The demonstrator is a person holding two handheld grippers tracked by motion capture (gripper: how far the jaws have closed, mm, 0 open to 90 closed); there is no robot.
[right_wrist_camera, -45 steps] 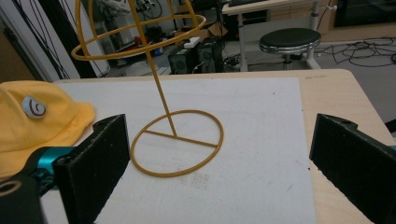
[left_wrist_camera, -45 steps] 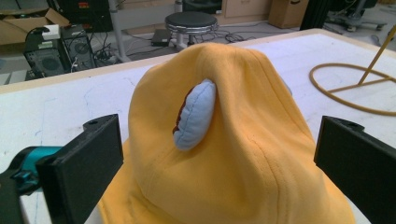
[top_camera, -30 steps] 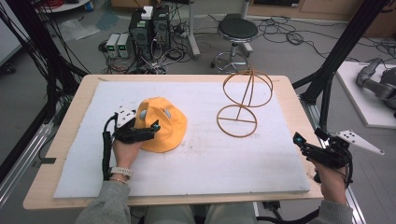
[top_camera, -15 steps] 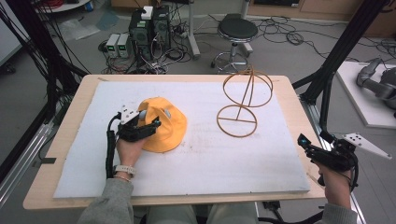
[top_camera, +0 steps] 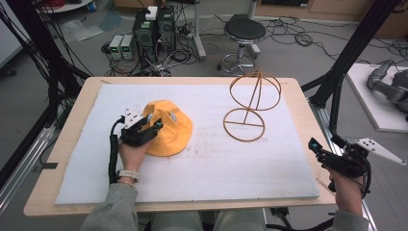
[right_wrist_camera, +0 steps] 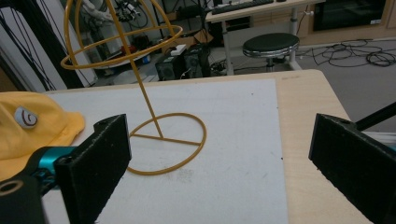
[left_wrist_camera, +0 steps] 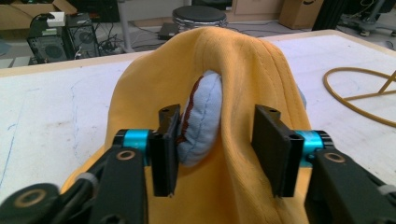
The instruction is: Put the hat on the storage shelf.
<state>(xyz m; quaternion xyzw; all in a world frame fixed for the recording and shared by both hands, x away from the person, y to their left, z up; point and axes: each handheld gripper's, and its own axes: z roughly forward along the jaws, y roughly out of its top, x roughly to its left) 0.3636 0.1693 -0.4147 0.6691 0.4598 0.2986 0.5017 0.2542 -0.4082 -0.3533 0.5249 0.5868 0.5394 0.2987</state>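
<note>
High view: yellow hat (top_camera: pixel 168 132) lies flat on the white mat (top_camera: pixel 202 187), left of centre; wire stand (top_camera: pixel 250 108) upright to its right, far side, well apart from it.
Left gripper: (top_camera: pixel 153 126) at the hat's near-left edge. Jaws have just been closing; in the left gripper view a raised fold of the hat (left_wrist_camera: pixel 243 93) and a pale blue padded bit (left_wrist_camera: pixel 203 116) sit between them.
Left grip: left pad touches the blue bit, right pad at the fold; pinch looks nearly made, can't tell if it's firm. Jaws about a third open.
Right gripper: (top_camera: pixel 323 153) off the mat's near-right corner, over the table (top_camera: pixel 298 91) edge. Jaws wide apart, nothing in them; the right gripper view looks across at the stand (right_wrist_camera: pixel 154 116).
Done: left hand has reached the hat and is pinching a fold.
Left: hat not lifted, the whole of it on the mat; stand bare. My guess: finish the pinch, lift, carry right, drop the hat over the stand's top ring.
Progress: early, first grasp only.
</note>
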